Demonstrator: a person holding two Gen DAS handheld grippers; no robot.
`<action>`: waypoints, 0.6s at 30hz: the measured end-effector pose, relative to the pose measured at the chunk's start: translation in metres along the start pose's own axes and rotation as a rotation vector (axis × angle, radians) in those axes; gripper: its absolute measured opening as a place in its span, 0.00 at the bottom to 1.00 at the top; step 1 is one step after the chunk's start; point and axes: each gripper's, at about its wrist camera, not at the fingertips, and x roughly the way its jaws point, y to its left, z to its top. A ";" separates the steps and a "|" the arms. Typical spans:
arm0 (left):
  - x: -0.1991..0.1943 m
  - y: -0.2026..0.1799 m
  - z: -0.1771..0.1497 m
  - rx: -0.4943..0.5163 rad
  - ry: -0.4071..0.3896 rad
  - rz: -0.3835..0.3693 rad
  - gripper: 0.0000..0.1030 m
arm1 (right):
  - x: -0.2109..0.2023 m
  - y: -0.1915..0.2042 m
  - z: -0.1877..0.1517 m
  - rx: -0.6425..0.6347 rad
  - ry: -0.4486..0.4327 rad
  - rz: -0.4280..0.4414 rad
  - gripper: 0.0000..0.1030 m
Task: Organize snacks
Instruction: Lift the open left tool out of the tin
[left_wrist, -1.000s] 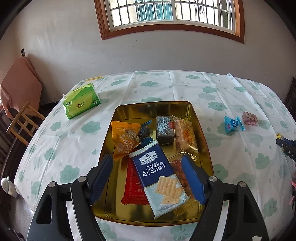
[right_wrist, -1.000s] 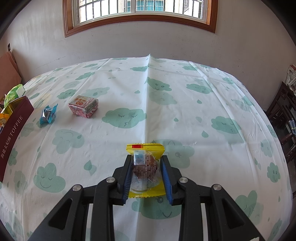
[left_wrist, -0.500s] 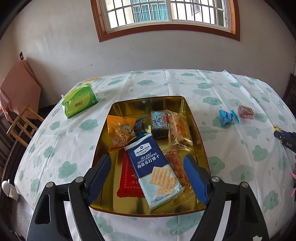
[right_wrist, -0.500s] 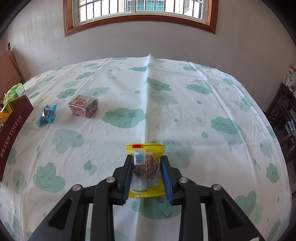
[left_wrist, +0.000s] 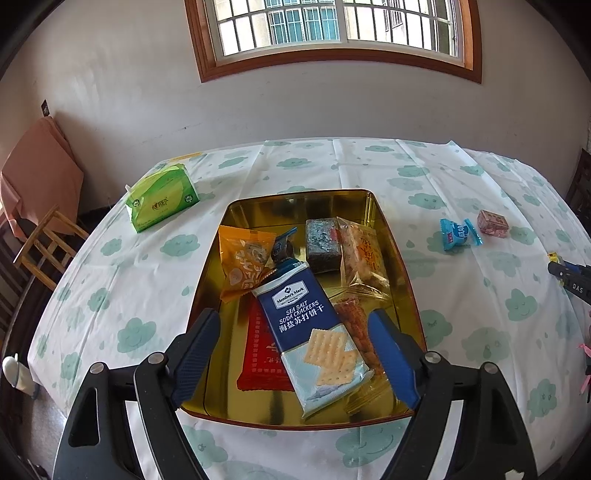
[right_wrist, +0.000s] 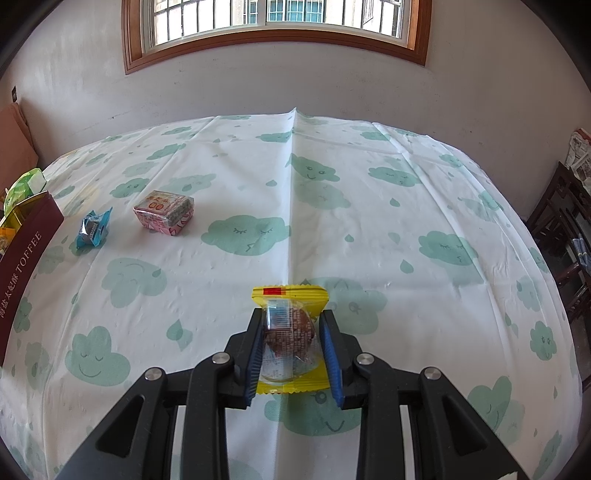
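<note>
Table (right_wrist: 369, 229) under a white cloth with green cloud print; everything sits on it.

Gold tin tray (left_wrist: 295, 201) at centre in the left view, maroon outer wall lettered TOFFEE at the left edge of the right view. It holds most of the snacks in a loose overlapping pile.

In the tray: blue soda cracker pack (left_wrist: 314, 332) lies diagonally on top, partly over a red packet (left_wrist: 258, 354). Orange packet (left_wrist: 242, 264) at the left. Dark brick-shaped bar (left_wrist: 322, 244) toward the back, touching a clear bag of orange-brown snacks (left_wrist: 364, 256) on its right. Another clear packet of brownish pieces (left_wrist: 356, 326) sits along the cracker pack's right edge.

Green tissue pack (left_wrist: 160, 197) on the cloth, left of the tray and apart from it.

Left gripper (left_wrist: 301, 354) above the near end of the tray, fingers spread wide, nothing between them (cracker pack shows in the gap, below, no contact visible).

Right gripper (right_wrist: 291, 349) low over the cloth, well right of the tray, fingers narrow and clamped on a yellow-edged clear wrapper with a round brown cake (right_wrist: 291, 332) inside. Can't tell if the wrapper is touching the cloth.

Loose on the cloth right of the tray: pink wrapped cube (right_wrist: 164, 212), blue wrapped candy (right_wrist: 93, 230) just beside it, tray side, not touching.
</note>
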 end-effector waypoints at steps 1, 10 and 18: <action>0.000 0.000 0.000 0.000 0.000 0.000 0.77 | 0.000 0.001 0.000 0.001 0.001 -0.005 0.29; 0.000 0.005 0.000 -0.014 0.002 0.000 0.82 | -0.001 0.014 0.004 -0.012 0.032 -0.091 0.28; 0.001 0.010 -0.002 -0.027 0.001 -0.002 0.89 | -0.012 0.045 0.004 -0.027 0.035 -0.037 0.27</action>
